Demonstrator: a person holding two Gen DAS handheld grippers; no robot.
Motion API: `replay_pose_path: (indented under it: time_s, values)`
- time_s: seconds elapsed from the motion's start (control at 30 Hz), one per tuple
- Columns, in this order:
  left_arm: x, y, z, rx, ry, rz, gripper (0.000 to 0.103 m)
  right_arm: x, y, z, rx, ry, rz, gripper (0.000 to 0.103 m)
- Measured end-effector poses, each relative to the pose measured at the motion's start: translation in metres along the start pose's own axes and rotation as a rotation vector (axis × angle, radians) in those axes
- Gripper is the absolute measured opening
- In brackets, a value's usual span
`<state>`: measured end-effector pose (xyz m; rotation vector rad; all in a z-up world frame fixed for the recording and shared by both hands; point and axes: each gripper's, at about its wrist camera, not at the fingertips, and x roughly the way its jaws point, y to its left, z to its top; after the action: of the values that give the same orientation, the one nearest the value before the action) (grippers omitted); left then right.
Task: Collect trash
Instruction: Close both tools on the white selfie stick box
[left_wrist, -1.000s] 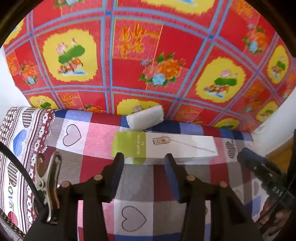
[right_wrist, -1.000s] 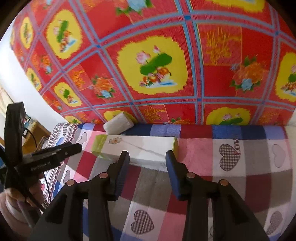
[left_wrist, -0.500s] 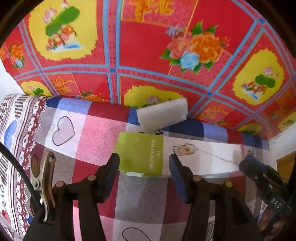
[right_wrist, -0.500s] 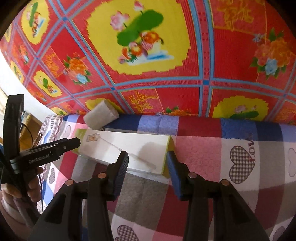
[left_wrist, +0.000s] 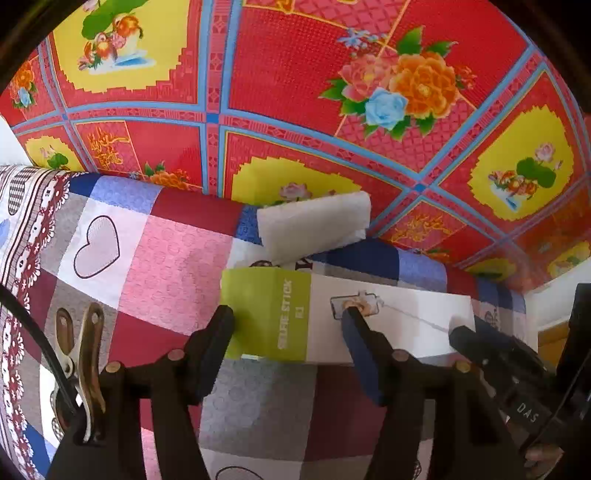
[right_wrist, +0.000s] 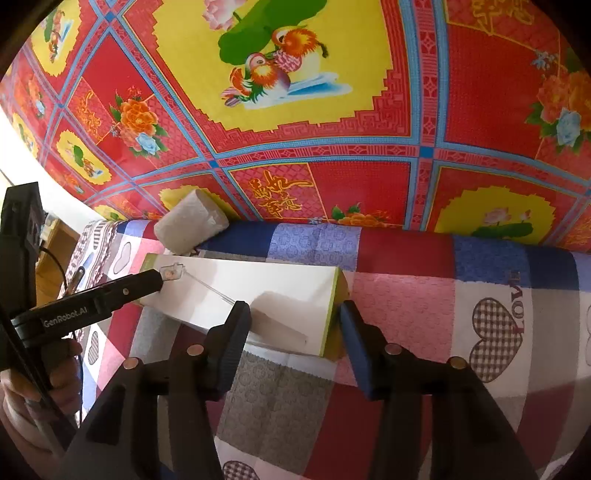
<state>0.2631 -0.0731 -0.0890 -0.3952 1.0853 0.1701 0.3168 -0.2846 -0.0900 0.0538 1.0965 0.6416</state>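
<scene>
So the long white box (left_wrist: 369, 317) lies on the checked blanket (left_wrist: 166, 251) right by its far edge, foam block (left_wrist: 314, 221) just behind. My left gripper (left_wrist: 288, 321) and right gripper (right_wrist: 291, 314) have both just been opening, jaws apart over either end, nothing squeezed yet.

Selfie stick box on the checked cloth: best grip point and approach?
Take the selfie stick box at its two ends, from above. It is long and lies flat, so one grip mid-length would likely tip. The left tongs already straddle the green end, the right tongs the other end; both are open, just widened, not pressing yet. Keep clear of the white foam block behind.
</scene>
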Motion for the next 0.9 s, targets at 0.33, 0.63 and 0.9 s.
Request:
replay_pose_path:
  time_s: [0.33, 0.63, 0.9]
  values:
    - [0.003, 0.011, -0.004, -0.104, -0.002, -0.022, 0.077, 0.006, -0.010, 0.000, 0.052, 0.004, 0.046, 0.059]
    - [0.002, 0.002, -0.005, -0.072, -0.022, -0.030, 0.072, 0.015, 0.005, 0.003, 0.035, 0.028, 0.007, 0.073]
    - [-0.013, -0.008, -0.015, 0.013, -0.030, -0.008, 0.061, 0.004, 0.011, -0.013, 0.057, 0.053, -0.008, 0.073]
